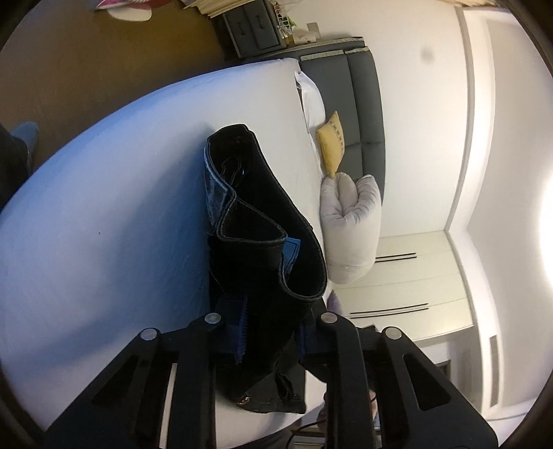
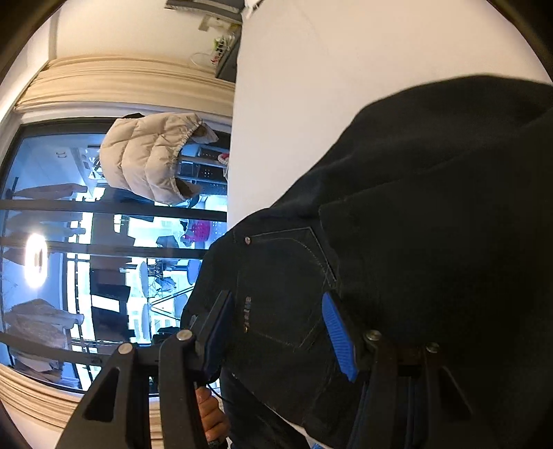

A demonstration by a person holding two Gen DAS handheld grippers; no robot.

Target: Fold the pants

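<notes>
Black denim pants (image 1: 262,221) hang bunched over the white bed (image 1: 103,207), one hem curling open toward the headboard. My left gripper (image 1: 273,331) is shut on them, its blue pads pinching a thick fold near the button. In the right wrist view the same pants (image 2: 432,207) fill the right side, back pocket and stitching facing me. My right gripper (image 2: 278,328) holds a wide bunch of that fabric between its blue pads (image 2: 337,335), beside the bed sheet (image 2: 311,86). A hand (image 2: 211,414) shows below the left finger.
A yellow cushion (image 1: 331,143) and a rolled grey pillow (image 1: 349,221) lie against the dark grey headboard (image 1: 363,103). White drawers (image 1: 408,276) stand past the bed, a dark nightstand (image 1: 252,27) at its far corner. A beige puffer jacket (image 2: 152,159) hangs before a large window (image 2: 69,241).
</notes>
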